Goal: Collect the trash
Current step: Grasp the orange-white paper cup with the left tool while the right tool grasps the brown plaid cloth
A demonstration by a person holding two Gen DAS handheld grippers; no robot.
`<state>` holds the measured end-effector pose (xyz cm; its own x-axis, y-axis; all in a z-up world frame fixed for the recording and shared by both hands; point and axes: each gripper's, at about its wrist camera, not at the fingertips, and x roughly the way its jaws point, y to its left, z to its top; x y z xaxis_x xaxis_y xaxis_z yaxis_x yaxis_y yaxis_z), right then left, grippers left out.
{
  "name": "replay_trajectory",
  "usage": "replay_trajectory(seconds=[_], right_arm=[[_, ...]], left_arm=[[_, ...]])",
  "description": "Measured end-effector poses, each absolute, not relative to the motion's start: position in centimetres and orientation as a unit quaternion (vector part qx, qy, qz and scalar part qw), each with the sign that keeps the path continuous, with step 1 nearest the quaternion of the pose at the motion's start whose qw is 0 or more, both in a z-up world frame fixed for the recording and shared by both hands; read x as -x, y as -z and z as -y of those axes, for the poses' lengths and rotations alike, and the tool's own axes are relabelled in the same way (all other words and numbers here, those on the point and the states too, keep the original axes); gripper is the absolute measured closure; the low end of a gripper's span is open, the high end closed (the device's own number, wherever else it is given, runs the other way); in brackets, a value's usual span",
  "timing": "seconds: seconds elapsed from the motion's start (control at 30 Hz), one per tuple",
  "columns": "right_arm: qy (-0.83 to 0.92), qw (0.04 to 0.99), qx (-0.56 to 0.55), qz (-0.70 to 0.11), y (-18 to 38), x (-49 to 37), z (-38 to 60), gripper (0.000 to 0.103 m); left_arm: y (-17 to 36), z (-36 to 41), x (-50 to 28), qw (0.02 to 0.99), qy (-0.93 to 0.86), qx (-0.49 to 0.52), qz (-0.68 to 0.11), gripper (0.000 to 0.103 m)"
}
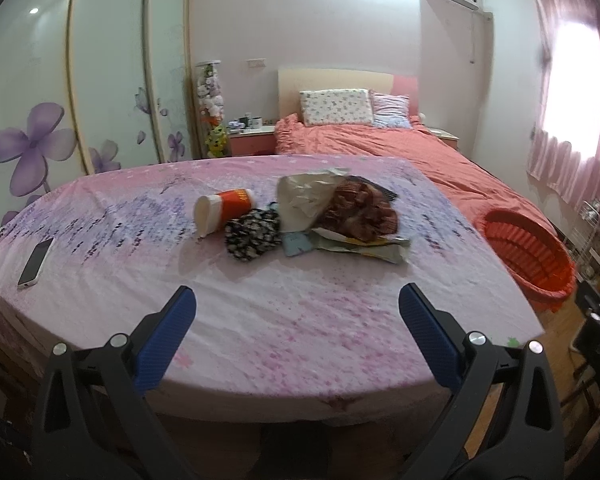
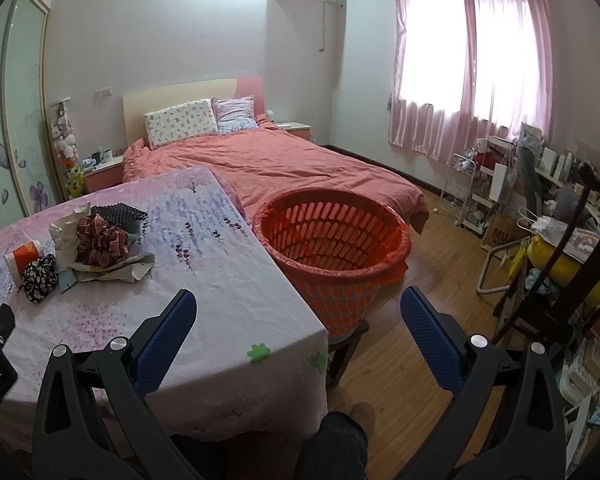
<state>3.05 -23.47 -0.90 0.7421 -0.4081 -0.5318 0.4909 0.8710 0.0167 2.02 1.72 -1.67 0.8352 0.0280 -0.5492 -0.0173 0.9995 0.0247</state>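
**Trash heaped on the table, both claws held apart and empty**

The left gripper (image 1: 298,312) is held over the near edge of the table (image 1: 260,320), its two blue fingers spread wide with nothing between them. The right gripper (image 2: 298,314) is held in the same way, fingers wide apart and empty, above the table's near right corner.

A small heap of trash is seen past the middle of the table. A paper cup (image 1: 224,212) is lying on its side at the left of the heap, touching a black-and-white patterned cloth (image 1: 252,234). To the right of these, crumpled paper (image 1: 304,196) is piled against a red checked cloth (image 1: 360,212), with a flattened wrapper (image 1: 364,246) under them.

A phone (image 1: 36,262) is laid flat near the table's left edge, well apart from the heap.

An orange basket (image 2: 332,256) is placed just beside the table's right edge, lined with an orange bag
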Motion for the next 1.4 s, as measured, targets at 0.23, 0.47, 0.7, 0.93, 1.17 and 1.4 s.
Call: replay_trajectory(seconds=[0.23,0.47,0.7,0.93,1.17,1.4], right_arm=[[0.191,0.934,-0.083,-0.289,2.2,-6.3,23.2,0.002],[0.104,0.941,-0.086,-0.311,2.5,-10.0,21.1,0.014],[0.019,0.934,-0.116,-0.338,2.8,-15.6,19.1,0.04],[-0.03,0.928,-0.118,-0.351,3.6,-20.5,17.1,0.044],[-0.044,0.921,-0.09,-0.375,4.9,-23.7,15.5,0.05],[-0.058,0.918,-0.086,-0.382,4.9,-23.7,15.4,0.086]], left_arm=[[3.2,-7.6,-6.9,0.95,-0.073,0.012,-0.303,0.004],[4.6,-12.5,-11.6,0.941,-0.079,0.041,-0.328,0.01],[5.8,-13.6,-16.5,0.936,-0.064,0.054,-0.341,0.017],[6.4,-13.5,-20.1,0.933,-0.024,0.075,-0.351,0.029],[6.8,-12.8,-23.2,0.928,-0.007,0.064,-0.367,0.045],[7.0,-12.3,-25.3,0.926,0.033,0.065,-0.371,0.095]])
